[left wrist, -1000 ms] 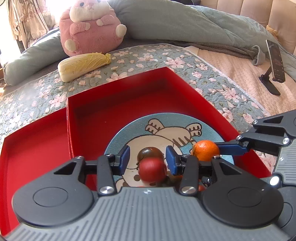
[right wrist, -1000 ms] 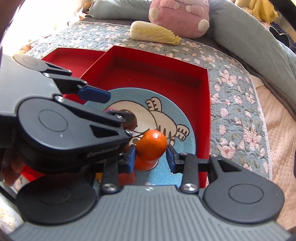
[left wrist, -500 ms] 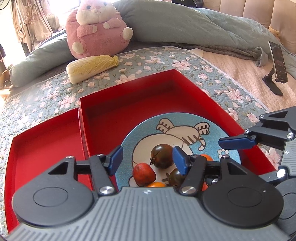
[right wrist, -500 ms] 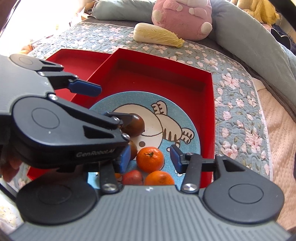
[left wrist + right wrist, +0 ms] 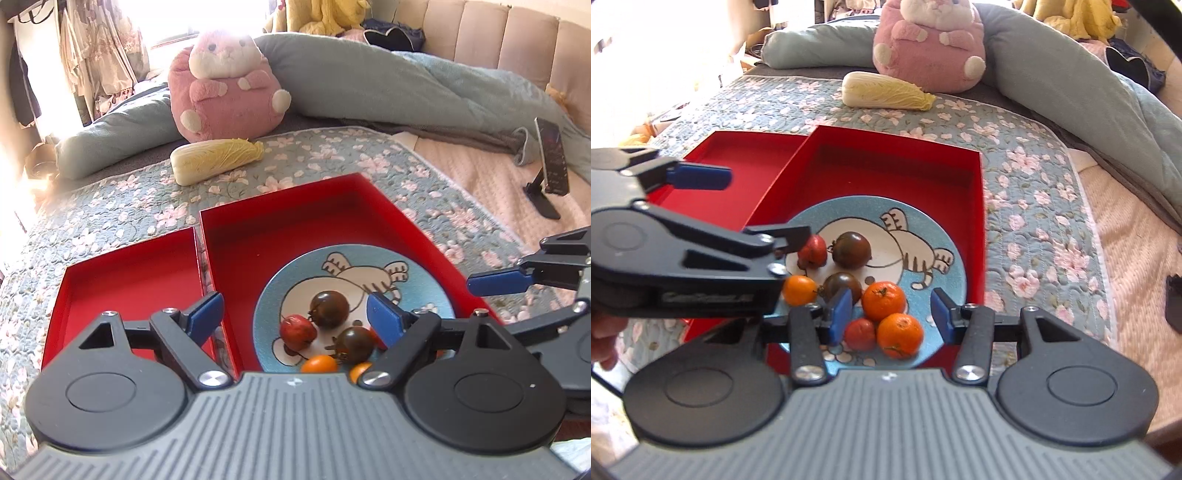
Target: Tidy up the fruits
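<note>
A: Seven fruits lie on the blue cat plate inside the larger red tray on the bed: two dark tomatoes, two red fruits, three oranges.

B: And each gripper?

A: The left gripper is opening, its fingers wide apart above the plate's left part, gripping nothing. The right gripper is parted too, empty, hanging over the near oranges.

Fruits on plate, inside tray.
</note>
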`<state>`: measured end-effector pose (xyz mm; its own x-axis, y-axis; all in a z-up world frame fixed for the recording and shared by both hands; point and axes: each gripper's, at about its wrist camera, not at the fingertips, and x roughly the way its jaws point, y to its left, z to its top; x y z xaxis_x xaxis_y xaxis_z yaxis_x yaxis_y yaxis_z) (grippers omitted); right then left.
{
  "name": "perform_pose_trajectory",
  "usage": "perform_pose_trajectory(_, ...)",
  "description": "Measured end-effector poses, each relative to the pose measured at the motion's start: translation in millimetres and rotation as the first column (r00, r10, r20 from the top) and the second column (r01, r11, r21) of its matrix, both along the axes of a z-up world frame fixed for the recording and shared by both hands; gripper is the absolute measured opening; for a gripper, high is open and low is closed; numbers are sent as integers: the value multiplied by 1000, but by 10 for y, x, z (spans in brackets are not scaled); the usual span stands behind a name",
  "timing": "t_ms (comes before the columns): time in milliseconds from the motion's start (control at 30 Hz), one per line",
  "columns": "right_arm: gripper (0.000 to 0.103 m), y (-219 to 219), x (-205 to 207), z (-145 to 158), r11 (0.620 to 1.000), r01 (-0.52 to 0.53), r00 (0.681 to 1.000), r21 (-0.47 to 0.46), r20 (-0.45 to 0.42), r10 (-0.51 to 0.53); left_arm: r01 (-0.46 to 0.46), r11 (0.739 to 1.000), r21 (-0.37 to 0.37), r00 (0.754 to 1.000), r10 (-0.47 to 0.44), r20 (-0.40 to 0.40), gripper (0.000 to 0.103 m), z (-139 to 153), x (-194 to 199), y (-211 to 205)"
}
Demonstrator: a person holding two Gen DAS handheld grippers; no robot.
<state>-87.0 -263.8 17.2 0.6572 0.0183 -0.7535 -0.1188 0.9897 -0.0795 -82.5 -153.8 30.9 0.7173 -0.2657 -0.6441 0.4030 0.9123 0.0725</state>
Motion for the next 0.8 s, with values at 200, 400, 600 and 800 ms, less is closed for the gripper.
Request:
perform_pose_trajectory(200, 50, -200, -153, 47, 995, 102, 995, -3, -5, -102, -57, 998, -24, 998, 57, 1, 96, 110, -266, 41)
perform_pose_trajectory(400, 50, -393, -322, 76, 984, 180, 984, -4, 9, -180, -67, 997, -39, 997, 68, 35, 103, 170, -487, 48)
perform_pose_trajectory(600, 50, -489, -454, 123, 976, 215, 976, 21, 35, -216, -74, 995, -72, 996, 77, 42, 103, 194, -665, 10)
perform_pose_trajectory(800, 50, -366, -472, 179, 986, 165, 984, -8, 67, -164, -54, 999, -6, 995, 54, 80, 103, 131, -850, -123)
